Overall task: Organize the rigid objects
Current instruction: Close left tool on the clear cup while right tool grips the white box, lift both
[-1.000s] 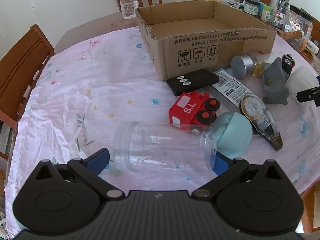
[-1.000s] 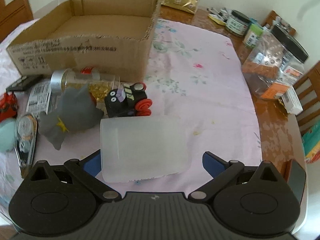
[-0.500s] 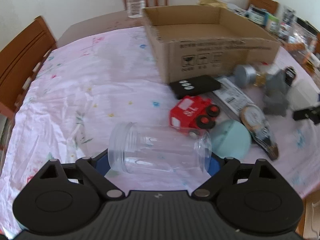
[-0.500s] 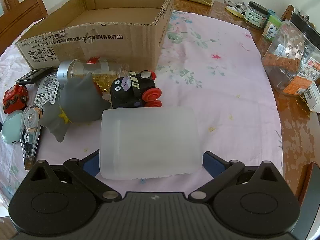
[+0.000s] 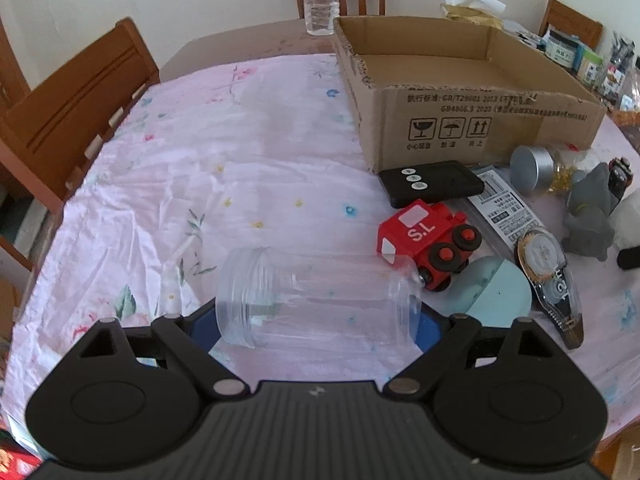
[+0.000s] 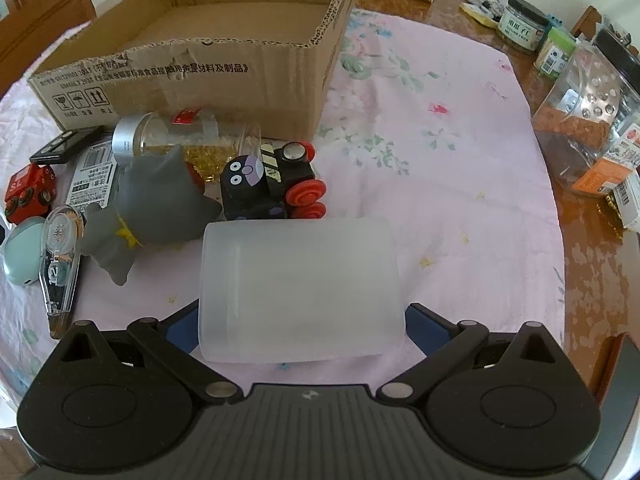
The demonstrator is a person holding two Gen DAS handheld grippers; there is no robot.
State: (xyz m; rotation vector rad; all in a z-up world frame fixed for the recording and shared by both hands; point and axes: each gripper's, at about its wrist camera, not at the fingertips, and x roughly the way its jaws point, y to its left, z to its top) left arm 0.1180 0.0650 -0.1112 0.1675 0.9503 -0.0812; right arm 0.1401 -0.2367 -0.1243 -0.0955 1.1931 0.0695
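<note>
We grip clear plastic jar (image 5: 316,296) w/ left tongs (image 5: 316,326); right tongs (image 6: 300,322) clamp frosted white cup (image 6: 300,288), both sideways above table (image 6: 460,184).

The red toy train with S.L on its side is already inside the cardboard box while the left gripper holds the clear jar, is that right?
Not quite. The red toy train is not inside the cardboard box; it lies on the pink tablecloth in front of the box, beside the black remote, as the left wrist view shows. The box looks empty there. The left gripper does hold the clear jar.
</note>
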